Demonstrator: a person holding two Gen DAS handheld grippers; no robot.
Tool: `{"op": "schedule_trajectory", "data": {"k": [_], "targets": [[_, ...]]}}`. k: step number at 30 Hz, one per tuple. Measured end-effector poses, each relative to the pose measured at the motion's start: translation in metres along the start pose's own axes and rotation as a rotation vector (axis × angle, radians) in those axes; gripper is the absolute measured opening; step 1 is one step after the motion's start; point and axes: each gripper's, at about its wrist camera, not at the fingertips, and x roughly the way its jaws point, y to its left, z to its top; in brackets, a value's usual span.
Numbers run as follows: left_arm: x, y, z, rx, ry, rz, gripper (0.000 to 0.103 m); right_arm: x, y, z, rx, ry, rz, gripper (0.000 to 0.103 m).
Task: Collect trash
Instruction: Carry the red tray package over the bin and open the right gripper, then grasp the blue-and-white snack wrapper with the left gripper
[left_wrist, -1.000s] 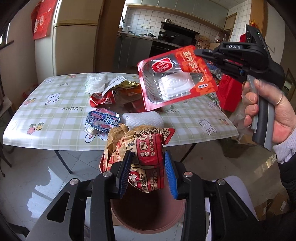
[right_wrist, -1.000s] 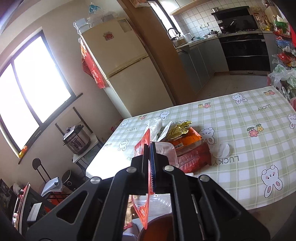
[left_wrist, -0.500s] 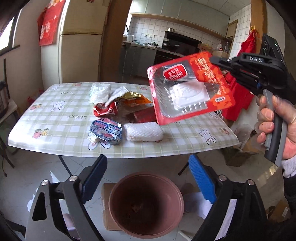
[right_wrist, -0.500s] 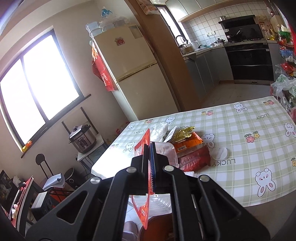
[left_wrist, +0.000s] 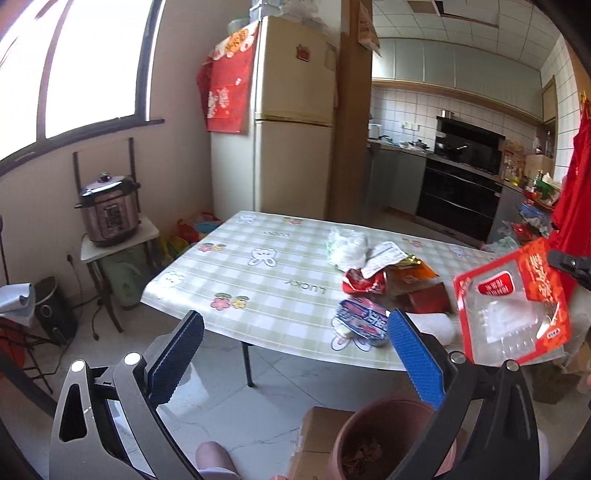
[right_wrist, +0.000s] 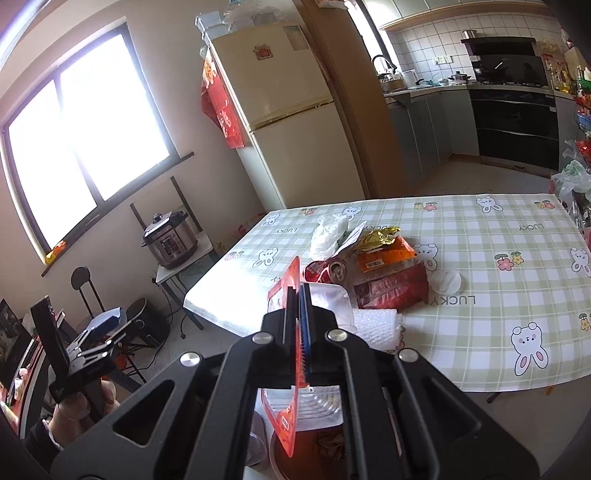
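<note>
My left gripper (left_wrist: 291, 354) is open and empty, raised above the floor left of the brown trash bin (left_wrist: 384, 435), which holds a crumpled wrapper. My right gripper (right_wrist: 300, 314) is shut on a red and clear plastic food tray (right_wrist: 291, 417), holding it edge-on over the bin (right_wrist: 325, 450). The tray also shows in the left wrist view (left_wrist: 513, 302). More trash lies on the checked table (left_wrist: 266, 280): a blue wrapper (left_wrist: 362, 321), a crushed red can (right_wrist: 328, 271), red and orange packets (right_wrist: 391, 284), white foam (right_wrist: 376, 325), a white bag (right_wrist: 328, 232).
A cardboard box (left_wrist: 314, 435) sits beside the bin on the tiled floor. A fridge (left_wrist: 291, 122) stands behind the table. A pressure cooker (left_wrist: 107, 210) sits on a small stand at the left. A black chair (right_wrist: 85, 288) stands near the window.
My left gripper opened and dropped the crumpled red and brown bag into the bin, then rose and swung left. My right gripper kept the tray and lowered it toward the bin.
</note>
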Motion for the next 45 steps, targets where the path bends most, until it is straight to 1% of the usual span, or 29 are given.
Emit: {"op": "schedule_trajectory", "data": {"k": [2, 5, 12, 13, 16, 18, 20, 21, 23, 24, 25, 26, 29, 31, 32, 38, 45], "targets": [[-0.003, 0.008, 0.001, -0.015, -0.015, 0.028, 0.097, 0.003, 0.004, -0.005, -0.013, 0.021, 0.000, 0.006], [-0.006, 0.016, 0.001, -0.036, -0.021, 0.050, 0.097, 0.008, 0.009, -0.011, -0.019, 0.048, 0.004, 0.006], [-0.004, 0.015, -0.005, -0.038, 0.001, 0.048, 0.097, 0.021, 0.017, -0.025, -0.035, 0.129, 0.015, 0.006], [-0.004, 0.015, -0.006, -0.038, 0.004, 0.043, 0.097, 0.024, 0.017, -0.027, -0.033, 0.147, 0.024, 0.008], [-0.002, 0.015, -0.008, -0.046, 0.011, 0.028, 0.097, 0.032, 0.019, -0.034, -0.039, 0.194, 0.017, 0.030], [-0.002, 0.015, -0.008, -0.048, 0.015, 0.019, 0.097, 0.034, 0.017, -0.035, -0.031, 0.196, 0.014, 0.031], [-0.001, 0.015, -0.009, -0.046, 0.018, 0.017, 0.097, 0.034, 0.015, -0.034, -0.026, 0.195, 0.005, 0.041], [-0.001, 0.015, -0.010, -0.043, 0.020, 0.017, 0.097, 0.034, 0.015, -0.034, -0.028, 0.193, -0.005, 0.044], [0.000, 0.014, -0.011, -0.036, 0.023, 0.020, 0.097, 0.034, 0.014, -0.032, -0.039, 0.189, -0.031, 0.061], [0.001, 0.013, -0.011, -0.033, 0.025, 0.023, 0.097, 0.034, 0.014, -0.032, -0.048, 0.186, -0.044, 0.066], [0.002, 0.013, -0.012, -0.031, 0.028, 0.021, 0.097, 0.034, 0.014, -0.031, -0.060, 0.183, -0.060, 0.076], [0.002, 0.013, -0.013, -0.031, 0.032, 0.017, 0.097, 0.035, 0.015, -0.031, -0.071, 0.181, -0.072, 0.084], [0.005, 0.011, -0.015, -0.024, 0.038, 0.013, 0.097, 0.035, 0.018, -0.031, -0.116, 0.173, -0.103, 0.093], [0.007, 0.009, -0.016, -0.015, 0.043, 0.012, 0.097, 0.036, 0.020, -0.030, -0.143, 0.169, -0.128, 0.097], [0.009, 0.008, -0.016, -0.011, 0.044, 0.012, 0.097, 0.036, 0.021, -0.029, -0.156, 0.164, -0.137, 0.097], [0.017, 0.002, -0.018, 0.013, 0.059, 0.022, 0.097, 0.042, 0.019, -0.025, -0.191, 0.154, -0.171, 0.097], [0.036, 0.000, -0.021, 0.008, 0.113, 0.006, 0.097, 0.053, 0.011, -0.023, -0.222, 0.159, -0.200, 0.097]]}}
